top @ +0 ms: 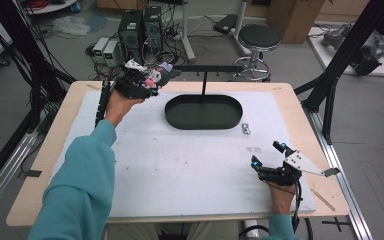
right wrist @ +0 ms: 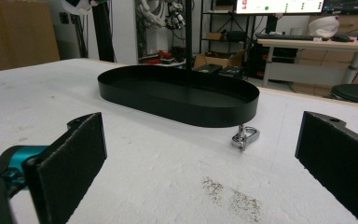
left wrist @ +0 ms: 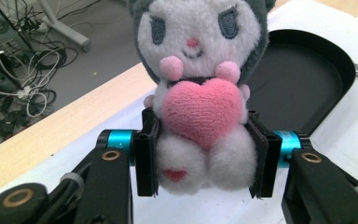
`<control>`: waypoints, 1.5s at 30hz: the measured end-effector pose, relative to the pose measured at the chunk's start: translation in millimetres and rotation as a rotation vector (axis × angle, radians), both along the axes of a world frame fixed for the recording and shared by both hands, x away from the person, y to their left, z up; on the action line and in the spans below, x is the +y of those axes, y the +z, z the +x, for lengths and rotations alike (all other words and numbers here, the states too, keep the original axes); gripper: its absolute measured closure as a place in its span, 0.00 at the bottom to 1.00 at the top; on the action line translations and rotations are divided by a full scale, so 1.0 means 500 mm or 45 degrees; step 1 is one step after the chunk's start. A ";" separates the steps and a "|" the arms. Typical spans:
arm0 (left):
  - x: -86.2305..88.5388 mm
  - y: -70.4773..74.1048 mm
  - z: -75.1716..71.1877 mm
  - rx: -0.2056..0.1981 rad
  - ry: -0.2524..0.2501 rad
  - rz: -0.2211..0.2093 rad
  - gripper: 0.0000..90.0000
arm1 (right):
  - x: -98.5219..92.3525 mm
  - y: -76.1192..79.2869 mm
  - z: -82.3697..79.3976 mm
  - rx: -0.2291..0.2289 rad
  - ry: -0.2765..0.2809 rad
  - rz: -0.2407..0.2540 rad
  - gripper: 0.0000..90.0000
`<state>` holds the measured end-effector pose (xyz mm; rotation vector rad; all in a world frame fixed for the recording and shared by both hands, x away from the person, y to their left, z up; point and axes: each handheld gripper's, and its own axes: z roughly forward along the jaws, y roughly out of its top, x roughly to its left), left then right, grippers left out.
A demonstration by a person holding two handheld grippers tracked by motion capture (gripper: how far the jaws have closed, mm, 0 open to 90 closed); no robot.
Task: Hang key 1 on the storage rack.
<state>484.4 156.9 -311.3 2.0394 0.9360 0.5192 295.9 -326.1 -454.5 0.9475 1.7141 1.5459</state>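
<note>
My left gripper (left wrist: 200,156) clamped the plush toy (left wrist: 200,93) at its soft waist, above the table's far left corner beside the black tray (top: 203,112). It looked light and squashy, best held at the body. My right gripper (top: 269,159) rested wide open, empty.

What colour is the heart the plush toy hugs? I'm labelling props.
Pink; the heart on the plush toy shows best in the left gripper view.
</note>
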 end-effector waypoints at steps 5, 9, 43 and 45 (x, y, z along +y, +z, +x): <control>0.007 -0.026 -0.004 0.032 -0.017 0.022 0.61 | 0.000 0.000 0.000 0.001 0.000 -0.004 0.01; 0.007 -0.042 -0.004 0.049 -0.030 0.038 0.61 | 0.001 0.000 -0.001 0.001 0.000 -0.001 0.01; -0.028 -0.100 0.040 -0.049 -0.115 -0.036 0.23 | 0.000 0.000 0.000 -0.003 0.000 -0.007 0.01; -0.020 -0.099 0.038 -0.056 -0.099 -0.113 0.08 | 0.000 0.000 0.000 0.000 -0.003 -0.004 0.01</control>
